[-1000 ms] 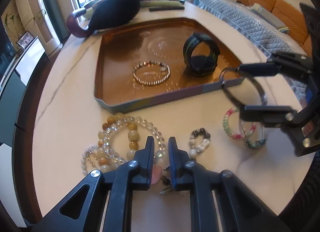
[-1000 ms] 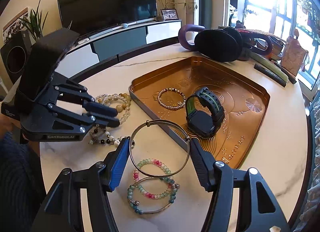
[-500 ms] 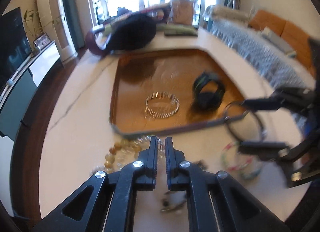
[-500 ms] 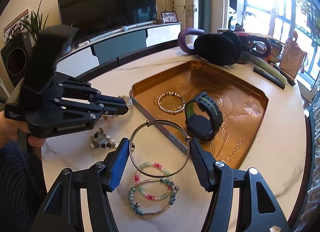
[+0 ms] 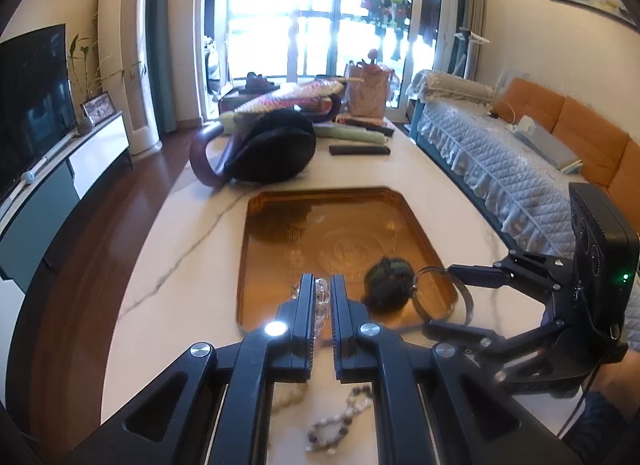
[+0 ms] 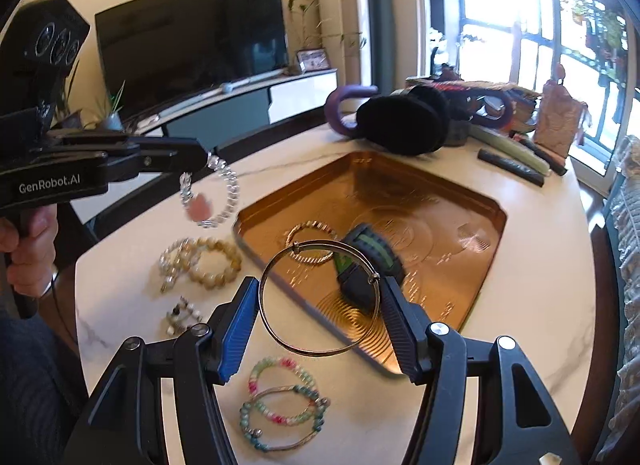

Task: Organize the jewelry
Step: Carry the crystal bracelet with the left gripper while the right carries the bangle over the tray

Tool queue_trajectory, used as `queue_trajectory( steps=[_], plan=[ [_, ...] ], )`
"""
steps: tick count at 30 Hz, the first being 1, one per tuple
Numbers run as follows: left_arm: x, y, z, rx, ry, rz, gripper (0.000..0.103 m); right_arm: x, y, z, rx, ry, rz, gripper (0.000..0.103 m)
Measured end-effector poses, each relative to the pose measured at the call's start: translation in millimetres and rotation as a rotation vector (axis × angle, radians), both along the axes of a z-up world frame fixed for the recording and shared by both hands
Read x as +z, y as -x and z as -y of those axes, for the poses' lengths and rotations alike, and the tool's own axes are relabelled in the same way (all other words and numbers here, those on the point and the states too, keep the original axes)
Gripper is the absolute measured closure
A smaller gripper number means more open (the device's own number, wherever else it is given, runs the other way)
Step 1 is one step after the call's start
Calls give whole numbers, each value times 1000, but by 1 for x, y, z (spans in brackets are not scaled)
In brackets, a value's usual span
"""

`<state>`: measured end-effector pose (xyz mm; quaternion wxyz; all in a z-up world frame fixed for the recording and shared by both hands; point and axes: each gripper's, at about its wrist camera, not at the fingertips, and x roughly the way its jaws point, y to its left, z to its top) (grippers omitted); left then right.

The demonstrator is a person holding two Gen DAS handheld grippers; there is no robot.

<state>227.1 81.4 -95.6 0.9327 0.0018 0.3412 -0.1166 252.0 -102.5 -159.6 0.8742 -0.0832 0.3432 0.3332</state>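
Lifted since a second ago: left tongs (image 6: pixel 200 159) were down at the bead pile, now up in the air with the clear bead bracelet (image 6: pixel 208 193) pinched at its top, pink charm dangling, hanging just left of the gold tray (image 6: pixel 492 241). Right tongs (image 6: pixel 320 305) unchanged, spread wide and braced against the outside of the thin metal bangle (image 6: pixel 320 299), held over the tray's near edge by the watch (image 6: pixel 366 265). Beaded bracelet (image 6: pixel 310 241) already lies in tray. Amber bead strands (image 6: pixel 204 261) and pastel bead rings (image 6: pixel 286 401) remain on worktop (image 6: pixel 128 305).

Handling guess: clear bracelet is light, floppy, swings, slippery beads; pinch across the string. Bangle is stiff, thin, springy, could pop out sideways.
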Motion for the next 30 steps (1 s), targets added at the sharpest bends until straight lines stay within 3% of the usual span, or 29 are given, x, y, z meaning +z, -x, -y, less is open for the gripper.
queue_trajectory(
  steps=[7,11,13,19,30],
  plan=[
    [21,-23,-1,8,-6,63,96,15,-28,12,-62,-43,25,46],
    [18,-42,-2,14,11,63,96,17,-48,22,-103,-76,15,46],
    [9,-57,-4,16,32,43,96,14,-58,26,-113,-78,4,46],
    [-23,-92,-6,18,0,-21,96,-2,-90,37,-172,-82,-32,46],
    [-80,-134,-9,14,29,-151,96,-57,-135,39,-221,-31,-154,45]
  ],
)
